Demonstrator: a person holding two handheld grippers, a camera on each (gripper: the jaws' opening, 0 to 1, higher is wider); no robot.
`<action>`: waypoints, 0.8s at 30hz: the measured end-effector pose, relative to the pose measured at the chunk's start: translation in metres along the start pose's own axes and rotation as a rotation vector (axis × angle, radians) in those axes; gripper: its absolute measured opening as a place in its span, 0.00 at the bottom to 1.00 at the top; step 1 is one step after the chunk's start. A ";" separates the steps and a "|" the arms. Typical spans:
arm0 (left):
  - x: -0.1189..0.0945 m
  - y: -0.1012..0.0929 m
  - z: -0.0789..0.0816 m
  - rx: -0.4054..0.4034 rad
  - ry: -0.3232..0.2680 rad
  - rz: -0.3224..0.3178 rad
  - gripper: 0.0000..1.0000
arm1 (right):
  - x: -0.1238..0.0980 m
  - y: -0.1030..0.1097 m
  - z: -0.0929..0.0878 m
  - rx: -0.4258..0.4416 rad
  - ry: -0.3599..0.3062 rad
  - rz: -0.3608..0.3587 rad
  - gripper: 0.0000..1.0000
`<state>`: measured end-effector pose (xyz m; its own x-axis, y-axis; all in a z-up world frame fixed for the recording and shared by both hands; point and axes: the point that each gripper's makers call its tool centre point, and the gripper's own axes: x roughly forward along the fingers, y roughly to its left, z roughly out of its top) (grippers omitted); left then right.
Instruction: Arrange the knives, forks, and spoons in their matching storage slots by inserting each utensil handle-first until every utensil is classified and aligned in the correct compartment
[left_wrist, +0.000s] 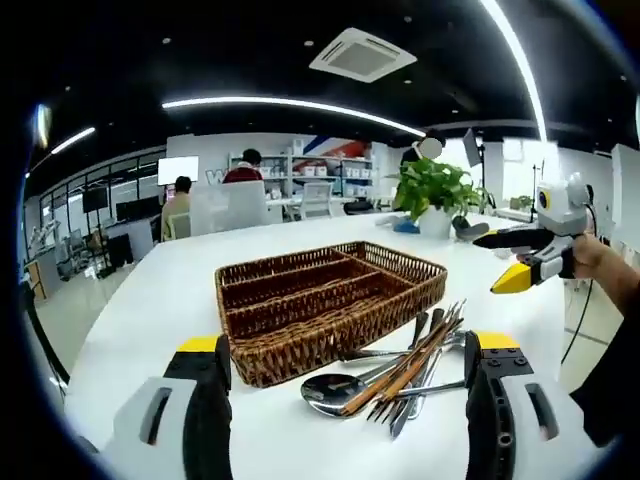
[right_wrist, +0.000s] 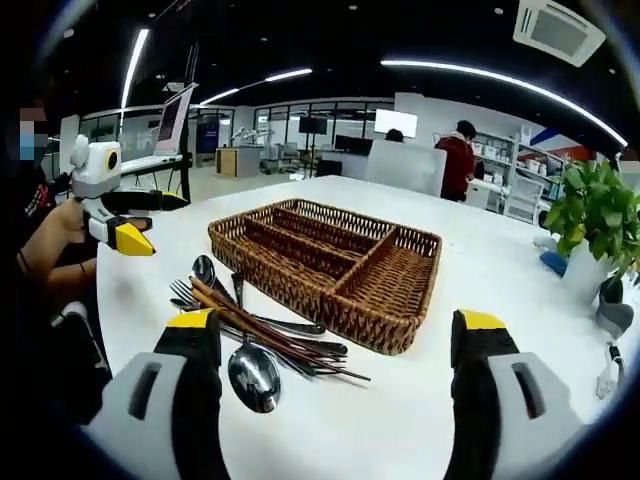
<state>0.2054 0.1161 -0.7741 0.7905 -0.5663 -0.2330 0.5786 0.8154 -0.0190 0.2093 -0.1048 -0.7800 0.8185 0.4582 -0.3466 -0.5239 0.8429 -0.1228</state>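
While empty, one four-slot wicker tray (left_wrist: 330, 300) beside one utensil heap (left_wrist: 400, 375).

Each claw (left_wrist: 350, 400) has black jaws tipped yellow on pale grey housings, held by a dark-sleeved person.

Open-plan office; dark ceiling with long light strips (left_wrist: 300, 105) and an air-conditioning vent (left_wrist: 362, 53); white surface (right_wrist: 480, 270); potted plant (left_wrist: 436, 190) at far edge; shelving (left_wrist: 335, 175) behind; seated people (left_wrist: 243, 170) at desks.
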 end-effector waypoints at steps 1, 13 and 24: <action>0.000 0.000 0.000 0.001 0.001 0.001 0.99 | 0.000 0.000 0.000 0.000 0.000 0.001 0.98; 0.002 -0.002 0.001 0.001 -0.004 -0.005 0.99 | 0.001 -0.002 0.001 0.007 -0.006 -0.005 0.98; 0.000 0.002 0.002 -0.002 -0.010 0.004 0.99 | 0.001 -0.005 0.001 0.012 -0.006 -0.006 0.98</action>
<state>0.2069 0.1173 -0.7717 0.7950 -0.5639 -0.2237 0.5746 0.8182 -0.0202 0.2128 -0.1078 -0.7786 0.8233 0.4544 -0.3401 -0.5158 0.8490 -0.1143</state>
